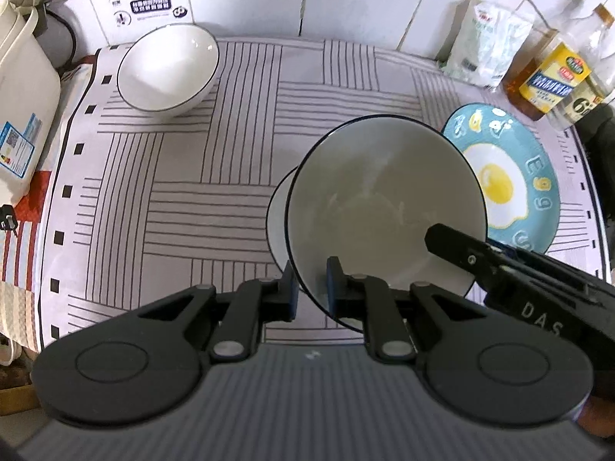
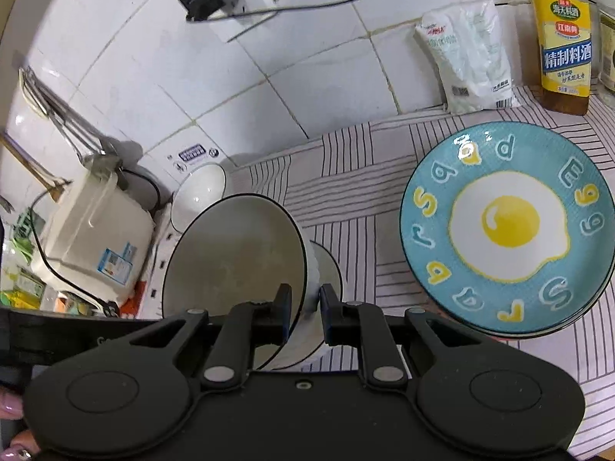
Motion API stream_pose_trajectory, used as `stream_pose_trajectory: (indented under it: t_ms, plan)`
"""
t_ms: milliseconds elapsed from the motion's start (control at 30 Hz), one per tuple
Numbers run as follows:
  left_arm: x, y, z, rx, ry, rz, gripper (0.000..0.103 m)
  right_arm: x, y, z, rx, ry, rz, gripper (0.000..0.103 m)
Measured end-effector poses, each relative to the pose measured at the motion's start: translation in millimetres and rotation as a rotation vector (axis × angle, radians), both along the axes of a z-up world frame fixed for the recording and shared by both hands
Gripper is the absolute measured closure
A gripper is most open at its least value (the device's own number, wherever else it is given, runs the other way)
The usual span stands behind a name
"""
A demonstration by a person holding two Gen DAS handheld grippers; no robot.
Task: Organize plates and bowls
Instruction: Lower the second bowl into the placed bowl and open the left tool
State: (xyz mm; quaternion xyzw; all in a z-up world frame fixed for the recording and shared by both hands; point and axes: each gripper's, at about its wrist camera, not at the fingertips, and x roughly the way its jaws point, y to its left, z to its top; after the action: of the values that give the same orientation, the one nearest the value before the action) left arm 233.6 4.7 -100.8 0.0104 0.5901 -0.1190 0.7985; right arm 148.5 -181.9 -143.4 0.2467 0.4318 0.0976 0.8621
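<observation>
A white bowl with a dark rim is held tilted above the striped cloth. My left gripper is shut on its near rim. My right gripper is shut on the opposite rim of the same bowl; its finger shows in the left wrist view. A second white bowl sits just under and behind the held one. A third white bowl lies tipped at the back left by the wall. A blue plate with a fried-egg print rests on the right, atop another plate.
A white rice cooker stands at the left edge. A white bag and bottles of cooking wine stand against the tiled wall at the back right. A cable runs along the wall.
</observation>
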Motion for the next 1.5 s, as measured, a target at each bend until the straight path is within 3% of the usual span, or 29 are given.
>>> stream_pose_trajectory:
  t_ms: [333,933,1133,1500]
  plan:
    - [10,9,-23,0.033,0.058,0.031,0.091,0,24,-17,-0.096,0.005,0.036,0.083]
    - [22,8,-39,0.063,0.085,0.023,0.085,2,49,-21,-0.296,-0.085,0.076,0.084]
    - [24,6,-44,0.069,0.087,0.047,0.085,0,68,-21,-0.467,-0.140,0.109,0.084]
    - [26,12,-39,0.033,0.084,0.056,0.082,7,66,-24,-0.474,-0.141,0.106,0.082]
